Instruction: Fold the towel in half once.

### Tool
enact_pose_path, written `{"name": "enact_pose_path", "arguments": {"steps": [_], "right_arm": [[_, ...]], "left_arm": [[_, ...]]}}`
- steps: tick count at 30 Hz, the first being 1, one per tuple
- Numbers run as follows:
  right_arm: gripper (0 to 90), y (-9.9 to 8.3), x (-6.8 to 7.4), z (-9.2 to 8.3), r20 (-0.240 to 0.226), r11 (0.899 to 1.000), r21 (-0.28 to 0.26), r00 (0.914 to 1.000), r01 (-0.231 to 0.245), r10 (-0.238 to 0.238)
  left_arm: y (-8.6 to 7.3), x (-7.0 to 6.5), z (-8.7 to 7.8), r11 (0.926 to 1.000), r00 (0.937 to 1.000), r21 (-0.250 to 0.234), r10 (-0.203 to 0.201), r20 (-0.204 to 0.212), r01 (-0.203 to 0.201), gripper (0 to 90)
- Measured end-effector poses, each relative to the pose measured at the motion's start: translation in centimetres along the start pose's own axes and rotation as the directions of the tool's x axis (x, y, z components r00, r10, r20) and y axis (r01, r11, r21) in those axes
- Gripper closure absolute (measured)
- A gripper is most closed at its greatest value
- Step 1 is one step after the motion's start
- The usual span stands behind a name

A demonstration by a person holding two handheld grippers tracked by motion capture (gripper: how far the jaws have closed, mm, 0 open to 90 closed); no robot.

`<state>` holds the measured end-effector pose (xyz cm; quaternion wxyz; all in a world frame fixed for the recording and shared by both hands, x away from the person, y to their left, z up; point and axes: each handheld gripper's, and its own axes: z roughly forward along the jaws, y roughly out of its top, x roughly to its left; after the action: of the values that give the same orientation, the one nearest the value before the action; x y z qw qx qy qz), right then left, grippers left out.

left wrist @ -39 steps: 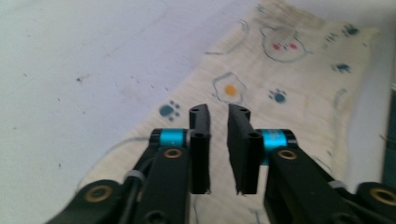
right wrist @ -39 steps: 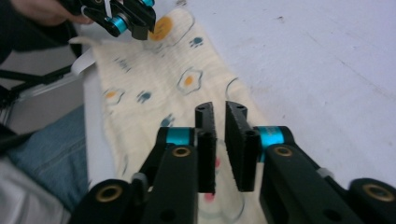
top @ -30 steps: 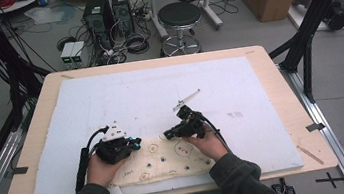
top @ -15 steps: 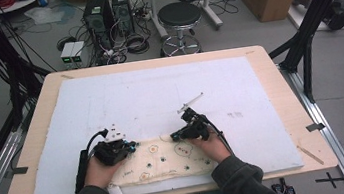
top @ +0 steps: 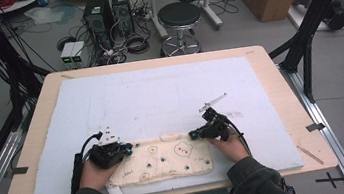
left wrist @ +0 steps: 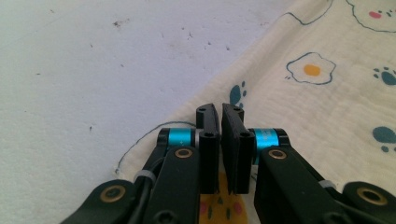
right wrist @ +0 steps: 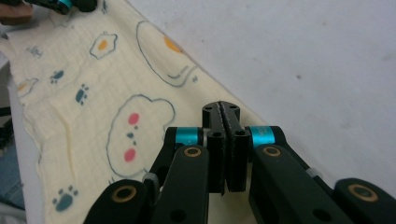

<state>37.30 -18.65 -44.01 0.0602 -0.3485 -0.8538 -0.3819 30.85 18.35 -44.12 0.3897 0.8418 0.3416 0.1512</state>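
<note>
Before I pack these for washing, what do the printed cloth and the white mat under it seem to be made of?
The printed cloth looks like soft crinkled cotton gauze, matte cream, judging by its fine puckered weave and limp folds. The white mat seems felt or foam: flat, matte, faintly fuzzy, speckled with lint. Neither can be told for sure.

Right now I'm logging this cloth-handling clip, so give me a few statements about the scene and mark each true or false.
1. The cloth lies at the near edge of the table. True.
2. The cloth is plain white. False: it is cream, printed with bears, eggs and paw marks.
3. The right gripper has its jaws pressed together. True.
4. The left gripper is at the far edge of the table. False: it sits at the cloth's left end.
5. A stool stands beyond the table. True.
</note>
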Motion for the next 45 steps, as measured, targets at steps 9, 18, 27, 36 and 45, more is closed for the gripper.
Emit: {"name": "enact_pose_path", "arguments": {"steps": [9,18,27,36,45], "right_arm": [[88.4,-1.2,0.0,-1.6,0.01,0.999,-0.04,0.9995,0.03,-0.03],[87.2,-0.3,3.2,-0.1,-0.06,0.991,-0.023,0.9894,0.131,-0.133],[87.0,-2.4,2.1,-1.2,-0.035,0.993,0.025,0.9926,0.117,-0.116],[85.8,-4.1,1.2,-3.1,-0.017,0.997,-0.005,0.9964,0.083,-0.083],[86.1,0.6,2.0,-1.9,-0.002,0.99,-0.088,0.9939,0.109,-0.11]], "left_arm": [[0.0,-0.2,-0.5,0.9996,0.9998,-0.018,0.019,-0.01,-0.02,80.6],[0.2,-2.2,-0.8,0.9941,0.9926,-0.014,0.109,0.054,-0.108,79.2],[-1.4,-1.4,-1.8,0.9971,0.9959,0.008,0.076,0.049,-0.076,75.7],[-1.6,-1.2,-2.7,0.9969,0.9965,-0.037,0.071,0.045,-0.069,70.0],[-0.1,1.0,-1.8,0.9967,0.9968,-0.077,-0.029,-0.074,0.024,81.3]]}}
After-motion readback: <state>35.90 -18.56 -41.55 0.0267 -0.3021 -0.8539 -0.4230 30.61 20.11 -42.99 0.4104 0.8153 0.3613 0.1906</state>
